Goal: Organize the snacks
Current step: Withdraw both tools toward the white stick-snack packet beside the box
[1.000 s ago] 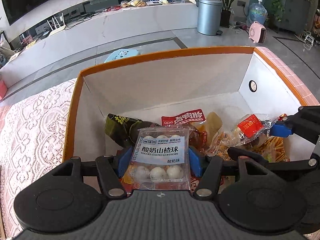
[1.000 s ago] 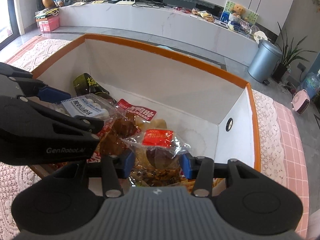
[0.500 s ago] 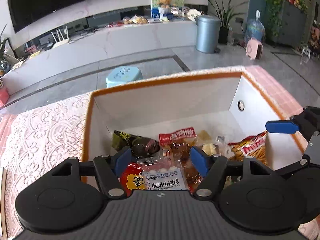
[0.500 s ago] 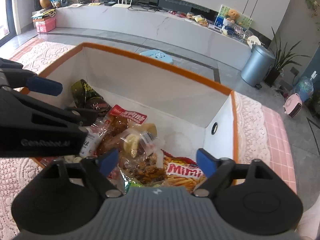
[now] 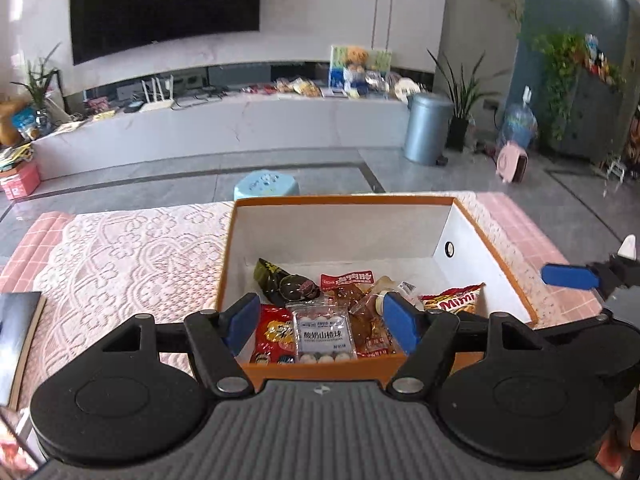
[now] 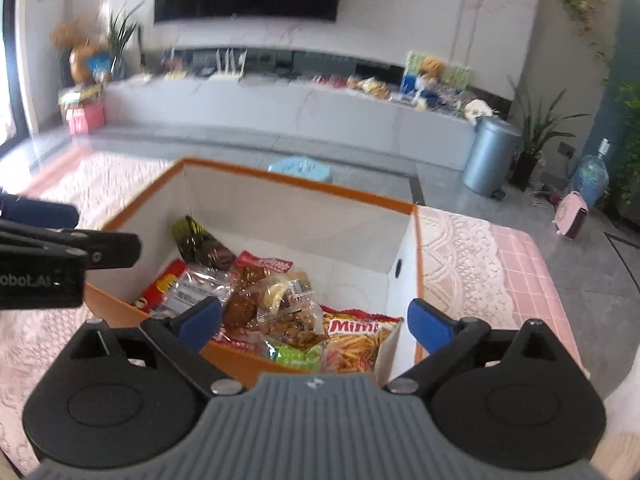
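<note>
Left gripper [image 5: 322, 322]: jaws have just been opening and stand wide apart, nothing between the pads; it hangs above the box's near edge, judged clear of the load after a release.
Hawthorn-ball packet [image 5: 324, 335]: lies flat in the orange-rimmed box [image 5: 344, 201], label up, against the near wall; long axis runs from near wall toward far wall, printed text readable from the gripper side.
Snack pile: packets cluster in the near half, presumably because they are dropped from this side; the far floor is bare.
Mimi bag [image 6: 354, 340]: near right corner, leaning on the wall.
Right gripper [image 6: 314, 320]: jaws have just been opening, now spread wide and empty, above the near right corner.
</note>
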The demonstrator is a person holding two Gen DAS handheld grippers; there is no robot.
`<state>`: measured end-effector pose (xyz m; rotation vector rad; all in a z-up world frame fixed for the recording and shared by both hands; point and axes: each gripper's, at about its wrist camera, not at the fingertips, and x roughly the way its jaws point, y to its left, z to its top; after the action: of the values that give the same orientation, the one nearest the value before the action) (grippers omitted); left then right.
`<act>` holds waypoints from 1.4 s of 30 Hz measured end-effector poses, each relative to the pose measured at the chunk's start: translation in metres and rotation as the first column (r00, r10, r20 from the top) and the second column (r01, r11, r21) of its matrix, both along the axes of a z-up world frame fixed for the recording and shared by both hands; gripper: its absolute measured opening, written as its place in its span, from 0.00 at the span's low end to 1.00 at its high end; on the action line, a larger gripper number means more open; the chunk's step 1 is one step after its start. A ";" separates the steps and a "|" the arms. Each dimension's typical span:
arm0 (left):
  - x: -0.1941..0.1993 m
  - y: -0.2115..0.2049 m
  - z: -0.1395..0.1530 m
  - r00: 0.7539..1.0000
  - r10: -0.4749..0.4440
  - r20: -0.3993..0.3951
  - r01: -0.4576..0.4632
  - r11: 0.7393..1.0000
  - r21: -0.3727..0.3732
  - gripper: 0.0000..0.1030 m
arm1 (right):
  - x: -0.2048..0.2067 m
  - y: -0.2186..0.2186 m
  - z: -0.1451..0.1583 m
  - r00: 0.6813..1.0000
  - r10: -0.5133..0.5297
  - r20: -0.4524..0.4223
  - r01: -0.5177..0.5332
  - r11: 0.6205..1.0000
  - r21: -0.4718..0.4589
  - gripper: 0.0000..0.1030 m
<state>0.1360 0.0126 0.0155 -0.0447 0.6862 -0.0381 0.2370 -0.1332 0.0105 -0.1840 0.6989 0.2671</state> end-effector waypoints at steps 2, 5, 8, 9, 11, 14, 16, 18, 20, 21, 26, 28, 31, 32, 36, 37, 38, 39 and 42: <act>-0.011 0.002 0.000 1.000 0.005 0.005 -0.005 1.000 -0.003 0.80 | -0.015 -0.006 0.002 1.000 -0.016 0.012 0.015 0.999 0.035 0.94; -0.025 0.004 -0.007 1.000 0.002 -0.015 -0.002 1.000 -0.007 0.80 | -0.037 -0.013 0.000 0.999 -0.040 0.019 0.039 0.997 0.070 0.94; -0.035 0.007 -0.018 0.998 -0.010 -0.060 0.009 1.000 -0.017 0.80 | -0.059 -0.017 -0.004 0.999 -0.044 0.023 0.042 0.996 0.083 0.94; -0.038 0.008 -0.022 0.997 -0.016 -0.075 0.014 1.000 -0.021 0.80 | -0.066 -0.017 -0.006 0.999 -0.044 0.026 0.041 0.996 0.083 0.94; -0.044 0.009 -0.032 0.994 -0.029 -0.107 0.026 0.999 -0.034 0.80 | -0.081 -0.016 -0.010 0.999 -0.037 0.031 0.035 0.997 0.073 0.94; -0.052 0.013 -0.047 0.988 -0.051 -0.143 0.042 0.997 -0.066 0.80 | -0.096 -0.013 -0.020 0.999 -0.023 0.034 0.022 0.999 0.041 0.94; -0.055 0.016 -0.054 0.986 -0.069 -0.154 0.057 0.995 -0.081 0.80 | -0.105 -0.010 -0.028 0.999 -0.015 0.028 0.015 1.000 0.015 0.94; -0.063 0.017 -0.061 0.985 -0.086 -0.147 0.074 0.994 -0.085 0.80 | -0.111 -0.009 -0.037 1.000 -0.008 0.010 0.008 1.000 0.000 0.94; -0.069 0.015 -0.067 0.987 -0.095 -0.133 0.086 0.994 -0.071 0.81 | -0.115 -0.009 -0.044 1.000 -0.001 -0.004 0.001 1.000 -0.005 0.94; -0.071 0.016 -0.068 0.987 -0.098 -0.127 0.090 0.994 -0.064 0.81 | -0.118 -0.009 -0.048 1.000 0.000 -0.011 0.000 1.000 -0.008 0.94; -0.071 0.017 -0.081 0.983 -0.100 -0.157 0.091 0.994 -0.066 0.83 | -0.118 -0.007 -0.062 0.999 -0.004 -0.053 0.003 1.000 -0.020 0.94; -0.070 0.020 -0.085 0.981 -0.097 -0.168 0.085 0.994 -0.075 0.83 | -0.117 -0.006 -0.065 0.998 -0.005 -0.064 0.003 1.000 -0.023 0.94; -0.069 0.022 -0.089 0.980 -0.096 -0.172 0.083 0.993 -0.083 0.83 | -0.116 -0.003 -0.070 0.997 -0.003 -0.077 0.001 1.000 -0.030 0.94; -0.068 0.023 -0.090 0.981 -0.096 -0.172 0.082 0.993 -0.083 0.83 | -0.114 -0.002 -0.072 0.997 -0.004 -0.083 0.001 0.999 -0.032 0.94; -0.065 0.026 -0.096 0.981 -0.086 -0.172 0.074 0.995 -0.074 0.83 | -0.109 0.002 -0.079 0.995 -0.004 -0.102 0.000 0.999 -0.035 0.94; -0.064 0.026 -0.098 0.982 -0.083 -0.170 0.072 0.995 -0.069 0.82 | -0.108 0.003 -0.081 0.995 -0.002 -0.104 -0.001 0.999 -0.037 0.94; -0.063 0.027 -0.100 0.982 -0.084 -0.169 0.073 0.995 -0.068 0.82 | -0.107 0.004 -0.082 0.994 0.001 -0.106 -0.005 0.999 -0.037 0.94; -0.063 0.027 -0.101 0.982 -0.087 -0.169 0.076 0.995 -0.070 0.82 | -0.106 0.005 -0.083 0.994 0.005 -0.107 -0.009 0.999 -0.036 0.94; -0.061 0.028 -0.105 0.982 -0.103 -0.159 0.092 0.993 -0.072 0.81 | -0.102 0.009 -0.087 0.995 0.016 -0.103 -0.020 0.999 -0.033 0.92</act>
<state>0.0754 0.0406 -0.0893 -0.0767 0.8499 -0.1521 0.1347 -0.1245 -0.0761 -0.2103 0.8042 0.2836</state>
